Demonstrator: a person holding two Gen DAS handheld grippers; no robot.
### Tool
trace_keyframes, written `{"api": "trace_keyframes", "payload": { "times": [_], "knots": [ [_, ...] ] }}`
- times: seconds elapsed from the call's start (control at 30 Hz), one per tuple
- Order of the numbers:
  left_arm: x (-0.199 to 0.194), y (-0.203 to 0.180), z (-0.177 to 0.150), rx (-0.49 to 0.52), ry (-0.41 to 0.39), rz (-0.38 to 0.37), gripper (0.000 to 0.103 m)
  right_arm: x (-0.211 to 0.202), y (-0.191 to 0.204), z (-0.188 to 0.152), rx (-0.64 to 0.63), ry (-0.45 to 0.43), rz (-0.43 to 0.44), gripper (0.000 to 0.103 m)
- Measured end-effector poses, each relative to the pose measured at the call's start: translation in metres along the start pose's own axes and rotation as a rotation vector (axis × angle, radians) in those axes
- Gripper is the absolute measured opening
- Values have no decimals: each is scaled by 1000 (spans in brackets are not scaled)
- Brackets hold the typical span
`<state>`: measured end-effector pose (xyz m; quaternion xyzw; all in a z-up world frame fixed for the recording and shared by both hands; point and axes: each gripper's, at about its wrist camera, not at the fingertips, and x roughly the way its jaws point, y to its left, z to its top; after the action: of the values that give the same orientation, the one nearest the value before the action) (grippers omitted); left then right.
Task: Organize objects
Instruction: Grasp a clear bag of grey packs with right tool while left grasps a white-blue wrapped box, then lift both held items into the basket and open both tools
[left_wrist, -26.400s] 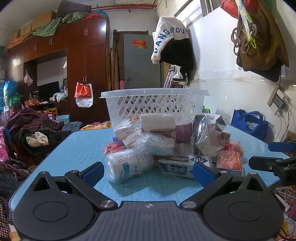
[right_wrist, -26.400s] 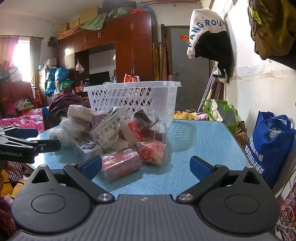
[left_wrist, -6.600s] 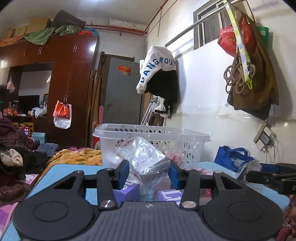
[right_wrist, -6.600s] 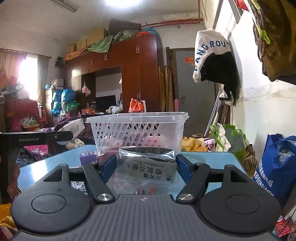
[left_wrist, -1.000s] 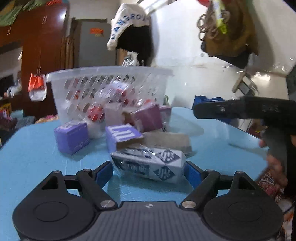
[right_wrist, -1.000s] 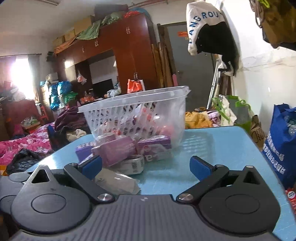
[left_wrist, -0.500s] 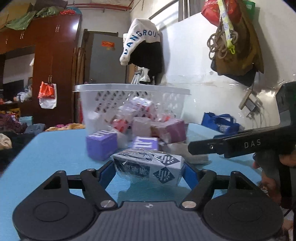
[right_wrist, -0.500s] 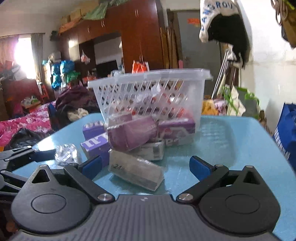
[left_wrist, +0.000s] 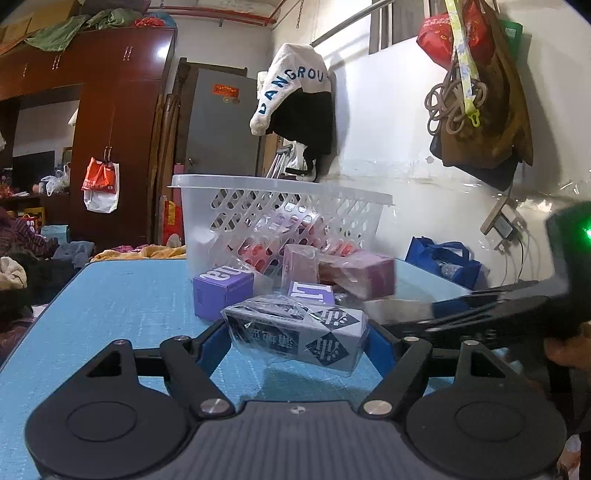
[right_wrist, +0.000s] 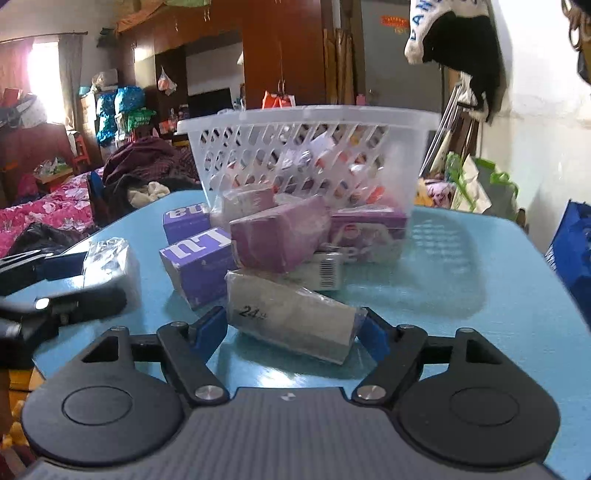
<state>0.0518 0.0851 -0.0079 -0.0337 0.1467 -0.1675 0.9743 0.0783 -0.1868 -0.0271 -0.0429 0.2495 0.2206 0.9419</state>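
Grippers (left_wrist: 297, 341) (right_wrist: 291, 330) each clamp a wrapped box (left_wrist: 295, 332) (right_wrist: 291, 321).

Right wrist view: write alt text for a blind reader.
The right gripper closes around a grey plastic-wrapped packet on a blue table. Behind it lie purple boxes and a white basket holding packets; the left gripper holds a wrapped box at left.
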Motion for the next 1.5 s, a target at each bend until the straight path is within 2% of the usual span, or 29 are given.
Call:
{"api": "trace_keyframes", "payload": {
  "times": [0.2,0.37,0.53,0.77,0.97,1.07,1.13,1.23,1.3,1.4,1.5],
  "knots": [
    [1,-1,0,3,-2,4,80,-21,-22,0,-18,-14,-28,79],
    [1,-1,-1,2,0,4,80,-23,-15,-2,-55,9,47,79],
    [0,1,0,-7,-10,5,80,-14,-5,-3,-71,6,53,79],
    [0,4,6,1,-44,30,80,-30,-8,4,-52,-73,60,79],
    [-2,14,24,-25,-79,40,80,-37,-8,17,-48,-128,63,79],
    [10,17,63,-31,-105,35,80,-36,-12,46,-46,-196,18,79],
    [28,18,98,-34,-118,45,80,-28,-19,80,-45,-231,-1,79],
    [60,19,145,-31,-124,80,80,0,-33,137,-55,-247,-58,79],
    [86,22,167,-35,-98,112,80,23,-46,166,-37,-221,-78,79],
    [129,29,181,-45,-16,157,80,58,-63,186,4,-163,-28,79],
    [150,40,180,-89,21,145,80,81,-57,186,-55,-139,-103,83]
  ]
}}
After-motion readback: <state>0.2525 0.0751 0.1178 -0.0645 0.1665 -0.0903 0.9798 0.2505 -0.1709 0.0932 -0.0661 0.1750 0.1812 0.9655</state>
